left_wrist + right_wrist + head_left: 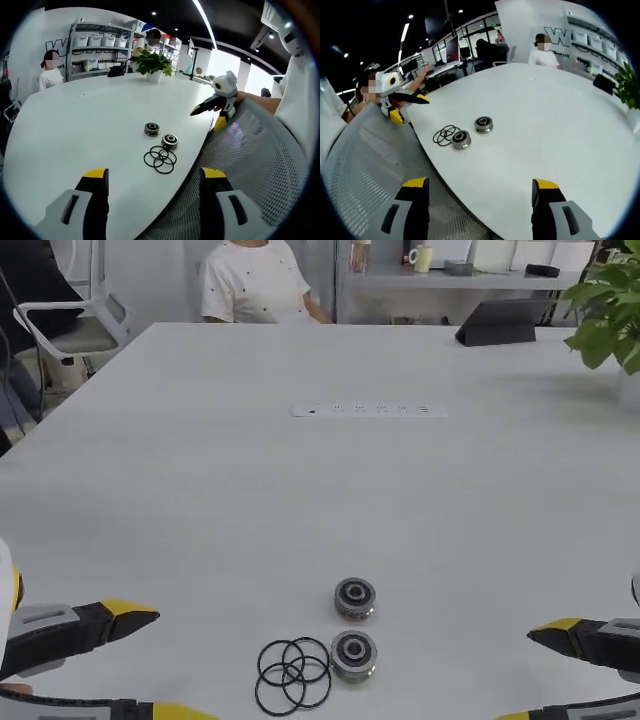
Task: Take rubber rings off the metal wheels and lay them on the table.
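Observation:
Two metal wheels lie near the table's front edge, the farther wheel [354,598] [152,129] [483,124] and the nearer wheel [353,655] [170,141] [461,139]. Several black rubber rings [293,674] [160,158] [446,134] lie overlapping on the table, just left of the nearer wheel. My left gripper [165,662] [155,173] [402,100] hovers open at the front left, apart from the rings. My right gripper [520,677] [480,182] [217,102] hovers open at the front right. Neither holds anything.
A white power strip [368,410] lies mid-table. A person [252,280] sits at the far end. A dark tablet stand [500,325] and a green plant [610,310] are far right. A grey mesh chair back [375,165] sits by the front edge.

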### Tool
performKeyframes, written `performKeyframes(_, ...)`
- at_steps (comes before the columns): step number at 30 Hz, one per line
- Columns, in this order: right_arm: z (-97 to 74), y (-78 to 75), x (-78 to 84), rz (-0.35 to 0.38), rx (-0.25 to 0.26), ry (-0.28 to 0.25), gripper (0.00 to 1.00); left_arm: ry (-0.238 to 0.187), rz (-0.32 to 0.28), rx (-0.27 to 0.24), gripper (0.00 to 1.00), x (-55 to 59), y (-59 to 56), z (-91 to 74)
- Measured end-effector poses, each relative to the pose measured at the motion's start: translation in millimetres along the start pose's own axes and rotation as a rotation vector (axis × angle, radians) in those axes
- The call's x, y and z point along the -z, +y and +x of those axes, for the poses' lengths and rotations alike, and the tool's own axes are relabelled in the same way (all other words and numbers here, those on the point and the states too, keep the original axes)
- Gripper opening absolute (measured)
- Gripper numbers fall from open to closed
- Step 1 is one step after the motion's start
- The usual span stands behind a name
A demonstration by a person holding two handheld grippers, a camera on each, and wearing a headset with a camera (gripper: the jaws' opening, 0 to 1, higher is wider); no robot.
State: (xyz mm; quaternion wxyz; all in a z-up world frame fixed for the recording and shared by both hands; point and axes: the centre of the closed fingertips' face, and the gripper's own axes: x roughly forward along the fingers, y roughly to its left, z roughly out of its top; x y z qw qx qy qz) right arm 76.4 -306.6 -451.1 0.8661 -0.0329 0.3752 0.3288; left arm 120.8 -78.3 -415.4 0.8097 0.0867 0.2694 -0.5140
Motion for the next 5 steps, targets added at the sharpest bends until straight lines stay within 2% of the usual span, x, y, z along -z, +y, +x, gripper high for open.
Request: performKeyframes(5,-3.9,-4.0,-3.3,0.042,0.011,-0.029,0.75,0.007,0.010,-0.044,0.70,1.6,7.0,-3.5)
